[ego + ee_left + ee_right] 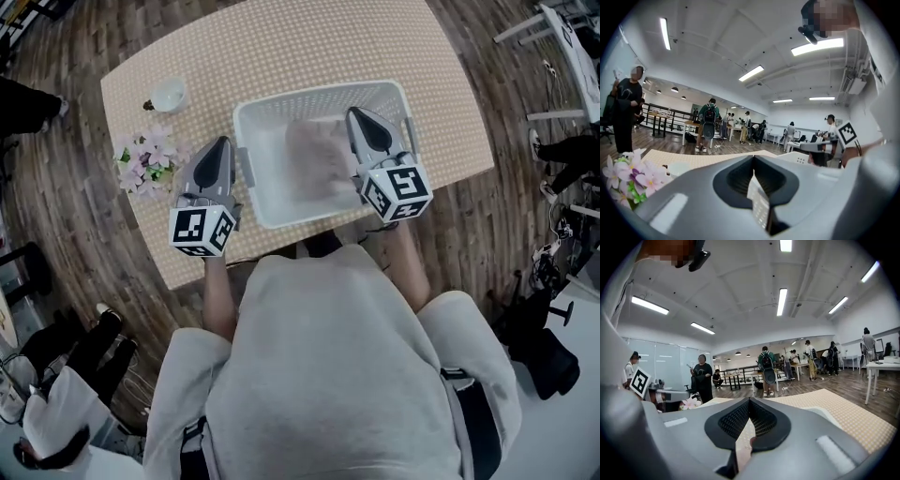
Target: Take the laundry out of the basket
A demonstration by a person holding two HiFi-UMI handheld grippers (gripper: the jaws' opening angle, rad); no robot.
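A white plastic basket (pixel 319 94) stands in the middle of the checked table (pixel 281 47). Pale pinkish-grey laundry (pixel 314 155) lies crumpled in it. My right gripper (pixel 354 111) hangs over the basket's right side, above the laundry, its jaws shut and nothing between them. My left gripper (pixel 222 141) hovers just left of the basket over the table, also shut and empty. In the left gripper view the left gripper (pixel 753 158) shows its tips touching, with the basket's rim (pixel 797 158) beyond. In the right gripper view the right gripper (pixel 749 400) is shut too.
A bunch of pink and white flowers (pixel 145 161) lies at the table's left edge, close to my left gripper. A small white bowl (pixel 169 94) sits behind it. Several people stand around tables in the room beyond.
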